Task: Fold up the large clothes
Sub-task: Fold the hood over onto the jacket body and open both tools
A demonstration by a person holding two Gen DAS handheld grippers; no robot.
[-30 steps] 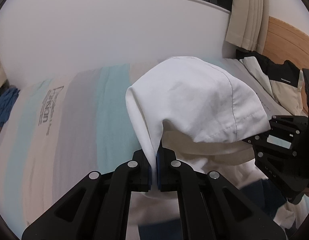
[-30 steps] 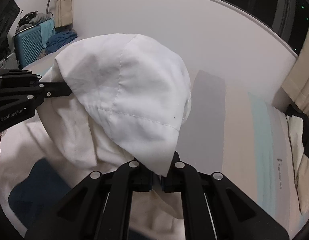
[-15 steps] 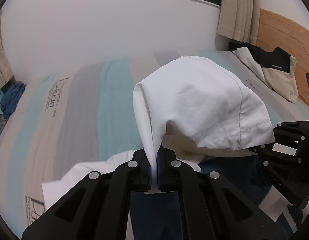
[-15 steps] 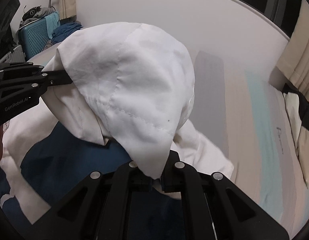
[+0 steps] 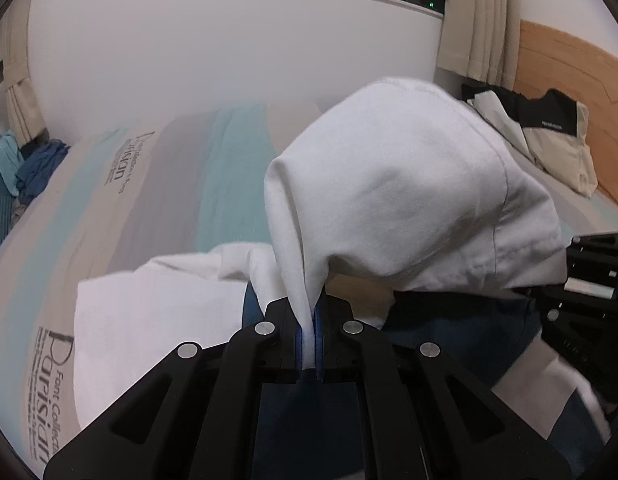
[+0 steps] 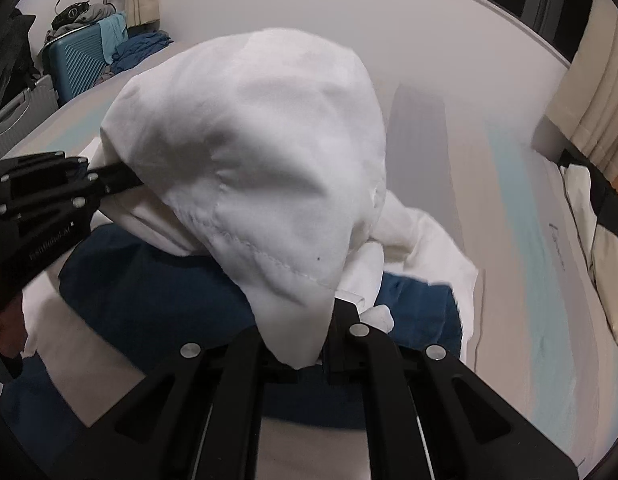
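Observation:
A white and navy hooded garment lies on the striped bed. Its white hood [image 5: 409,184] is stretched between my two grippers above the navy body [image 5: 449,332]. My left gripper [image 5: 307,332] is shut on the hood's left edge. My right gripper [image 6: 305,344] is shut on the hood's [image 6: 261,152] right corner. The right gripper shows at the right edge of the left wrist view [image 5: 589,280]. The left gripper shows at the left edge of the right wrist view [image 6: 41,200]. A white sleeve [image 5: 149,312] lies spread to the left, another [image 6: 429,248] to the right.
The striped bed cover [image 5: 141,208] stretches toward the white wall. A wooden headboard [image 5: 569,72] and a black and cream garment [image 5: 549,136] are at the bed's head. A teal suitcase [image 6: 77,64] with blue clothes stands past the bed's foot.
Both grippers have moved back and down with the hood. More of the navy body and white sleeves now shows beneath them. Both stay shut on the hood.

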